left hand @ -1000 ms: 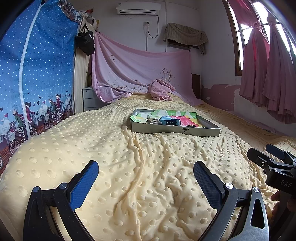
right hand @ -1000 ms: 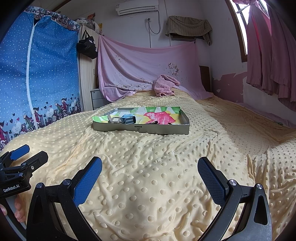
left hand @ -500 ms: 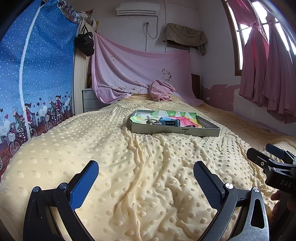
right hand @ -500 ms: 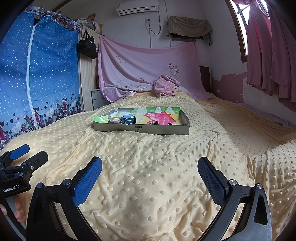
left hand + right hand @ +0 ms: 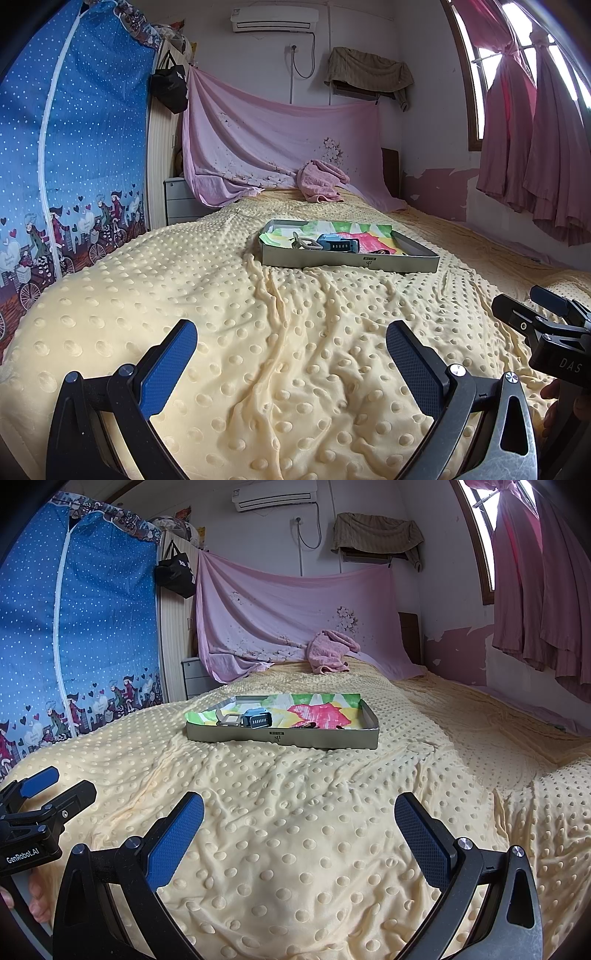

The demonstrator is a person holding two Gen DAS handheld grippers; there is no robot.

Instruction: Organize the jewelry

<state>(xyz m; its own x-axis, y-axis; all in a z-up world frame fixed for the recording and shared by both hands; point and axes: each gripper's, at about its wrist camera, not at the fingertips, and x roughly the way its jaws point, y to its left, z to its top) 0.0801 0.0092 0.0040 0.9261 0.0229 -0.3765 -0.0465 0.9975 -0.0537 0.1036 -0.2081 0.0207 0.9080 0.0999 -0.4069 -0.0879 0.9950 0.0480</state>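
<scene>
the pale yellow dotted plush blanket is soft, so the shallow grey metal tray resting mid-bed may rock when pressed. inside it, left of centre, lies a blue watch with a stiff case, best taken across the case; its strap looks floppy. the left gripper and right gripper, both spread wide and empty, hover well short of the tray. small dark pieces are too tiny to identify.

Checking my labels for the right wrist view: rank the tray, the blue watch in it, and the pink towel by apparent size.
1. Tray, plainly largest.
2. Pink towel, though it lies farther back, so its true size is unsure.
3. Blue watch, smallest.
</scene>
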